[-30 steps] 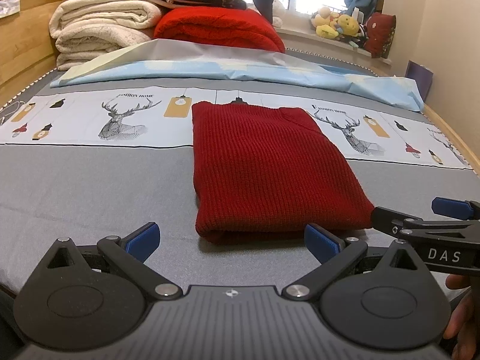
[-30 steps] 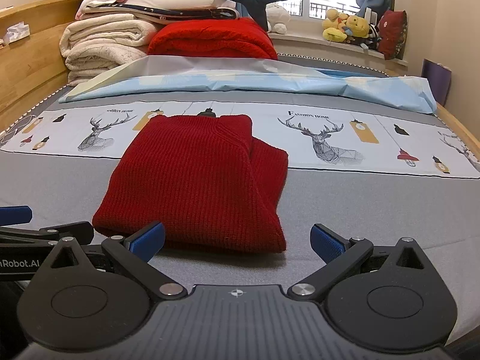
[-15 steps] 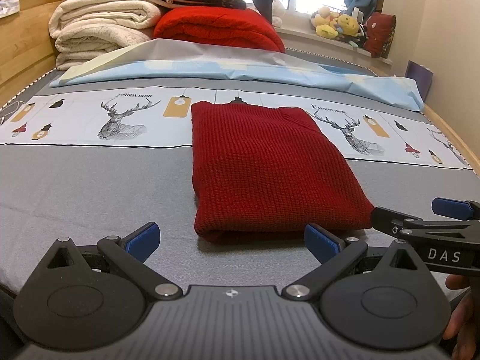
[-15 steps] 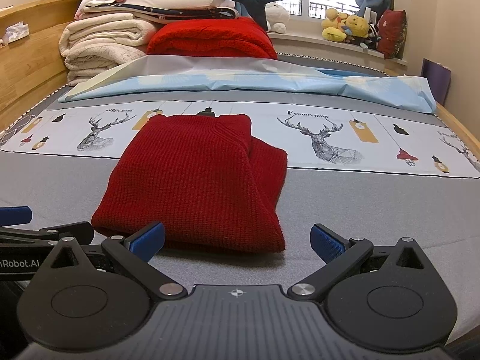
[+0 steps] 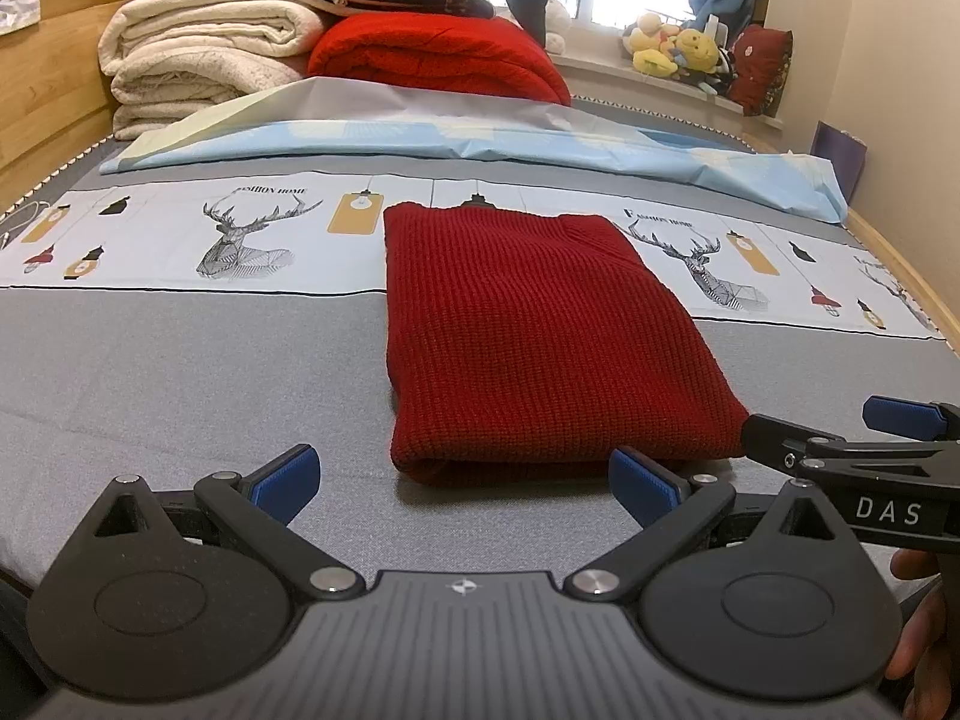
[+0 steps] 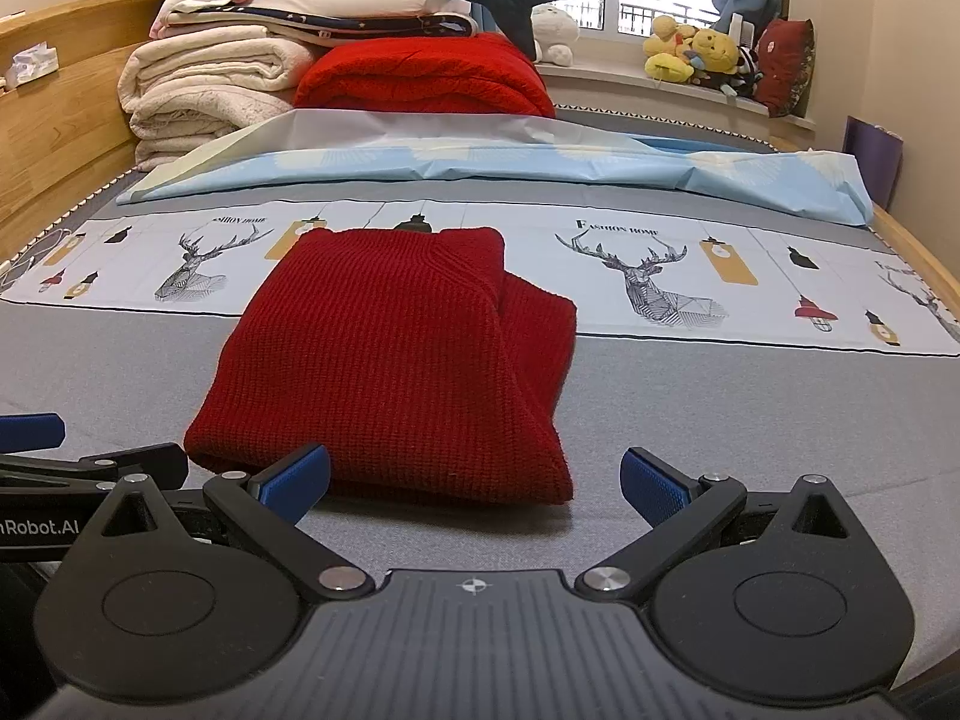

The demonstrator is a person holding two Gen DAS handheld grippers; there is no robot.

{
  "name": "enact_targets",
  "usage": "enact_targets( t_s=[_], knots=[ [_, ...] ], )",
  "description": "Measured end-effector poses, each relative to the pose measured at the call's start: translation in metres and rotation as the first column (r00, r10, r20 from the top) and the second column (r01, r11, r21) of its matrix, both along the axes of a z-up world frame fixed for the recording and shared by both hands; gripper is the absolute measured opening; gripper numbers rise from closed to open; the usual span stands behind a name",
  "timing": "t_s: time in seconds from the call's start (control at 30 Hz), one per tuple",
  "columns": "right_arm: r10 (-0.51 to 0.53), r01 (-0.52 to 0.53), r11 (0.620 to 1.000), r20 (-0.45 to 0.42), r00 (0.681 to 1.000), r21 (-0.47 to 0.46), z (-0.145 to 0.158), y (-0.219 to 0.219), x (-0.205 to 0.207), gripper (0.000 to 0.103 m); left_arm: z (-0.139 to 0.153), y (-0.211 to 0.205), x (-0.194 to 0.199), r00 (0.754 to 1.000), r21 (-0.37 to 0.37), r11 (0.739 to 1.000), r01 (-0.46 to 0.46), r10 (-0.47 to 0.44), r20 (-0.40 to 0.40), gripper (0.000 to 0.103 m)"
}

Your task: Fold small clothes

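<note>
Blue-padded fingers of the left gripper (image 5: 462,483) stood wide apart in the left wrist view, holding nothing. They hovered low over the grey bedspread (image 5: 180,372), just short of the near edge of a folded red knit sweater (image 5: 540,336). The right-hand pad (image 5: 642,485) sat just in front of that folded edge; whether it touched the knit could not be told from this angle. The sweater lay flat mid-bed, its far end reaching onto a white band printed with deer (image 5: 246,234). Open grey cloth spread to the left of the sweater. At the right edge, part of the right gripper (image 5: 840,450) came in, with a hand (image 5: 918,618) behind it.

From the right wrist view, the right gripper (image 6: 474,480) was likewise spread wide and empty, near the sweater's (image 6: 384,354) front edge. Its left pad (image 6: 297,477) overlapped that edge in the picture. A lower layer of the sweater stuck out on the right side. Bare grey bedspread (image 6: 750,402) lay open to the right. Folded blankets (image 6: 204,90) and a light blue sheet (image 6: 540,165) filled the far end, well apart from the sweater.
</note>
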State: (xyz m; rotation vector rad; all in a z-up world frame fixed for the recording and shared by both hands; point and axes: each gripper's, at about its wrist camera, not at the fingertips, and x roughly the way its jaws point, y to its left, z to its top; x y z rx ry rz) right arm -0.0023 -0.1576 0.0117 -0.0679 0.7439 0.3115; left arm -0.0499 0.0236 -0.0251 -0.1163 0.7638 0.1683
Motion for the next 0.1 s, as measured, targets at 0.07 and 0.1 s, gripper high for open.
enact_targets(
  t_s=[0.07, 0.1],
  knots=[
    [0.0, 0.0, 1.0, -0.001, 1.0, 0.0, 0.0, 0.0, -0.0001, 0.102, 0.0, 0.0003, 0.0006, 1.0, 0.0, 1.0, 0.0, 0.0, 0.0, 0.103],
    [0.001, -0.001, 1.0, 0.0, 1.0, -0.001, 0.0001, -0.0001, -0.0001, 0.102, 0.0, 0.0002, 0.0005, 1.0, -0.001, 1.0, 0.0, 0.0, -0.001, 0.103]
  ],
)
